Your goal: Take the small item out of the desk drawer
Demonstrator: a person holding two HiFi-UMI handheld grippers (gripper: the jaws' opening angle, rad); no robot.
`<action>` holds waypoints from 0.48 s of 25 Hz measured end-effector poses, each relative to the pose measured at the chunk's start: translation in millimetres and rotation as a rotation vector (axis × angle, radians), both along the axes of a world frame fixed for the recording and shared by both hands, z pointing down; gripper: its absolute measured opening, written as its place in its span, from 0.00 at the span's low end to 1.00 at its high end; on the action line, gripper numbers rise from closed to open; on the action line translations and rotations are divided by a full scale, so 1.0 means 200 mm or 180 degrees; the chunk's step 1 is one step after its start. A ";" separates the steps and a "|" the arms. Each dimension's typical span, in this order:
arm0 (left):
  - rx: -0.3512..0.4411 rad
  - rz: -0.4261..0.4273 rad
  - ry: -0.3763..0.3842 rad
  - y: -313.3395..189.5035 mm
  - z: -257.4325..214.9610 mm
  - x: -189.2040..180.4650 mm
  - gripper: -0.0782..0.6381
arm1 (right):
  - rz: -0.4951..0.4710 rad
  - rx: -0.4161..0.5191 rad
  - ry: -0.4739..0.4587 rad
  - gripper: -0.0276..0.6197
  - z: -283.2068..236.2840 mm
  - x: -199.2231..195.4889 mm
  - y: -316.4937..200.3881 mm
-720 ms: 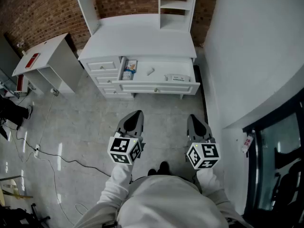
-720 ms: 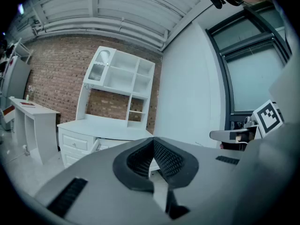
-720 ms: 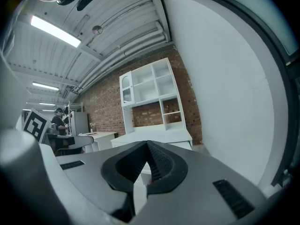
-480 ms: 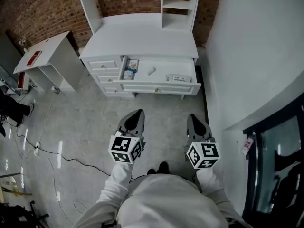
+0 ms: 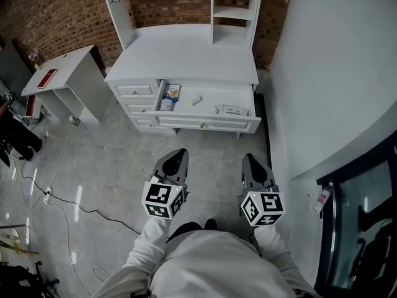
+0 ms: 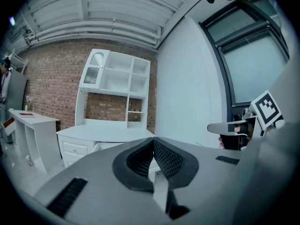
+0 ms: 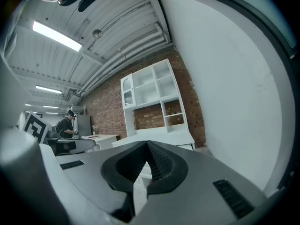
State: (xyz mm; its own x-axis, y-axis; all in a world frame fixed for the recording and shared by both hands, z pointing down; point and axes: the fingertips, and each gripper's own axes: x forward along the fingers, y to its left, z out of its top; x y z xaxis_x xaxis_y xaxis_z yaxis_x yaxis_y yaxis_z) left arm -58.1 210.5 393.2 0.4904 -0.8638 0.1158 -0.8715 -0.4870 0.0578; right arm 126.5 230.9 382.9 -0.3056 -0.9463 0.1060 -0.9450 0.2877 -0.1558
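A white desk (image 5: 186,54) stands ahead against the brick wall, with its wide drawer (image 5: 205,104) pulled out. A small white item (image 5: 197,99) lies in the middle of the drawer. A printed packet (image 5: 170,93) lies at the drawer's left end and a white box (image 5: 234,110) at its right. My left gripper (image 5: 175,156) and right gripper (image 5: 251,162) hover side by side over the floor, well short of the drawer. Both are shut with nothing between the jaws, as the left gripper (image 6: 153,142) and right gripper (image 7: 146,146) show in their own views.
A smaller white side table (image 5: 65,73) stands left of the desk with a red item (image 5: 47,77) on it. A white wall (image 5: 322,73) runs along the right. Cables (image 5: 62,197) trail over the grey floor at left. A hutch with shelves (image 5: 232,8) tops the desk.
The desk and drawer sit slightly lower and nearer in the head view. Both grippers have stayed side by side and shut.
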 end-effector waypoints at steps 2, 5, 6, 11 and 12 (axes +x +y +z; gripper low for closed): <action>0.0060 -0.0034 -0.0032 0.00 -0.02 0.01 0.14 | -0.0011 -0.0003 -0.0008 0.09 0.00 0.01 -0.01; 0.0099 -0.0078 -0.0036 -0.01 -0.04 0.02 0.14 | -0.0005 -0.0017 -0.0028 0.09 0.01 0.03 -0.03; 0.0103 -0.0088 -0.0041 -0.01 -0.04 0.02 0.14 | -0.0006 -0.0016 -0.0045 0.09 0.01 0.03 -0.04; 0.0107 -0.0152 -0.0075 -0.07 -0.04 -0.02 0.14 | -0.0037 -0.0016 -0.0072 0.09 0.02 0.02 -0.10; 0.0116 -0.0171 -0.0078 -0.09 -0.04 -0.03 0.14 | -0.0039 -0.0024 -0.0076 0.09 0.03 0.02 -0.12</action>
